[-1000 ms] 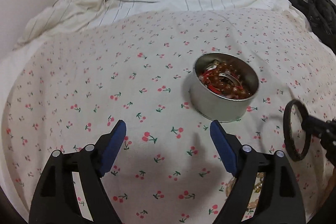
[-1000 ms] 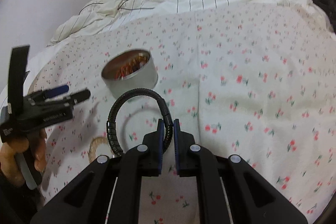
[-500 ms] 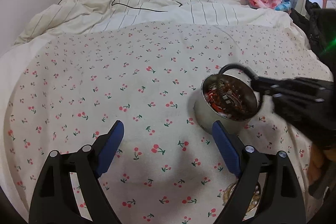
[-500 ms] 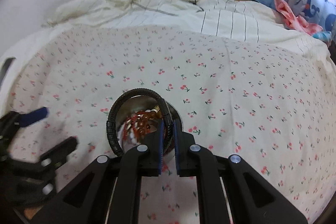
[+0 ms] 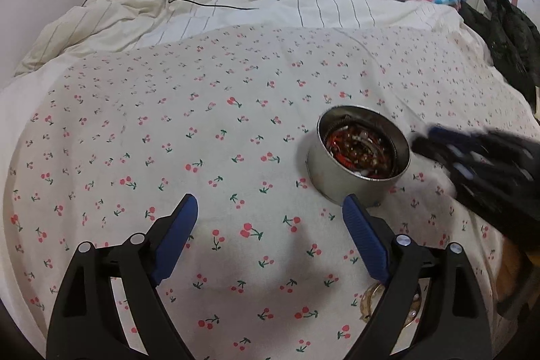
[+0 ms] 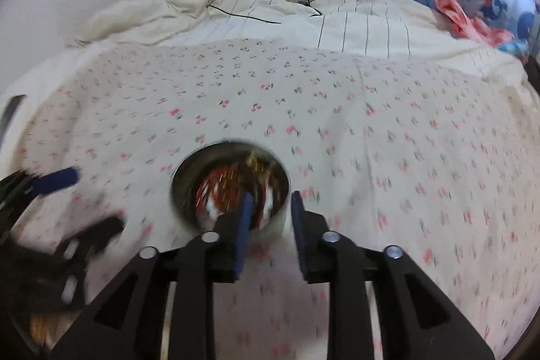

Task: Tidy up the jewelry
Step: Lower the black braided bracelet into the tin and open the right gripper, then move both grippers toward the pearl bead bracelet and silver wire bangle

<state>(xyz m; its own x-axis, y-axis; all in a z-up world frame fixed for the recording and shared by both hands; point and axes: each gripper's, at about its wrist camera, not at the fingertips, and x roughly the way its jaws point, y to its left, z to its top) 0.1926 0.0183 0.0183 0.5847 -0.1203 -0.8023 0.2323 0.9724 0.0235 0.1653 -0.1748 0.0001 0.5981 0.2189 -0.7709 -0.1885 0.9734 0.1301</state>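
Black bangle dropped into the tin; right gripper now released.

The round metal tin [image 5: 358, 157] sits right of centre in the left wrist view on the cherry-print bedsheet [image 5: 202, 130], filled with red and amber beads; a dark ring lies along its inner wall, likely the black bangle, though blur prevents certainty. The right gripper [image 6: 269, 203], low centre in its own view, hangs over the tin's near rim; its jaws have just been opening with nothing between them, where half a second ago they pinched the bangle. The left gripper [image 5: 270, 208] is spread wide and empty, low in the frame. One gold-toned piece [image 5: 373, 304] lies under its right finger, probably next to go in.
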